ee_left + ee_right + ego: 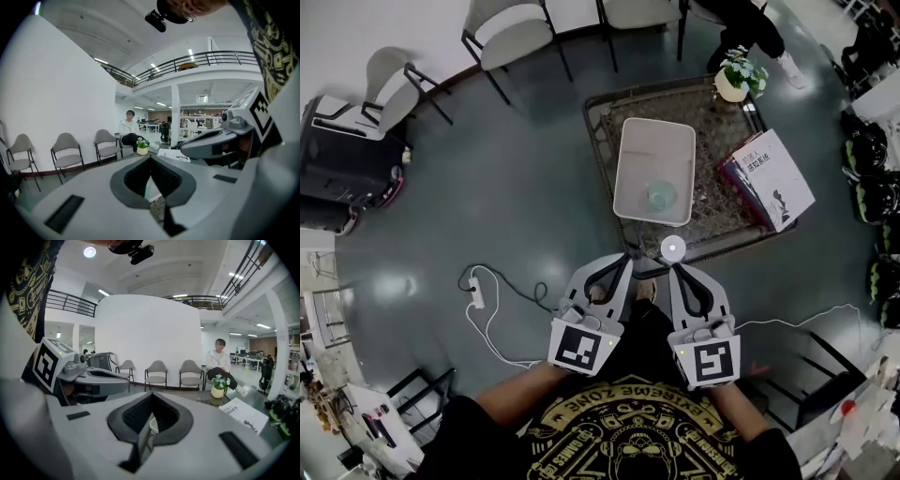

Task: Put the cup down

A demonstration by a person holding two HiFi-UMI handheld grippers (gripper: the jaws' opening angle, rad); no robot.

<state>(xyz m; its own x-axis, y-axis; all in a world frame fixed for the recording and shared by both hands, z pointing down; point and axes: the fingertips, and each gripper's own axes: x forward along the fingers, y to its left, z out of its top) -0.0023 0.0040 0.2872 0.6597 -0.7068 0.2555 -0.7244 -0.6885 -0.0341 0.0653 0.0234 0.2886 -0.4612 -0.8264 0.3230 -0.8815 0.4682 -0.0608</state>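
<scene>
A small white cup [672, 248] stands at the near edge of the low woven-top table [602, 141], seen from straight above as a white disc. My right gripper [673, 268] is just behind it with its jaws together and nothing between them. In the right gripper view the cup's rim [153, 425] shows through the gap beyond the closed tips of the right gripper [151, 396]. My left gripper [627, 257] hangs beside it to the left, also shut and empty, and its tips [151, 159] meet in the left gripper view.
On the table a white tray [630, 141] holds a clear glass cup [661, 195]. A potted plant [739, 77] and a book [773, 178] are further right. A power strip with cable [476, 295] lies on the floor. Chairs [511, 33] line the wall, and a person [220, 367] sits beyond the table.
</scene>
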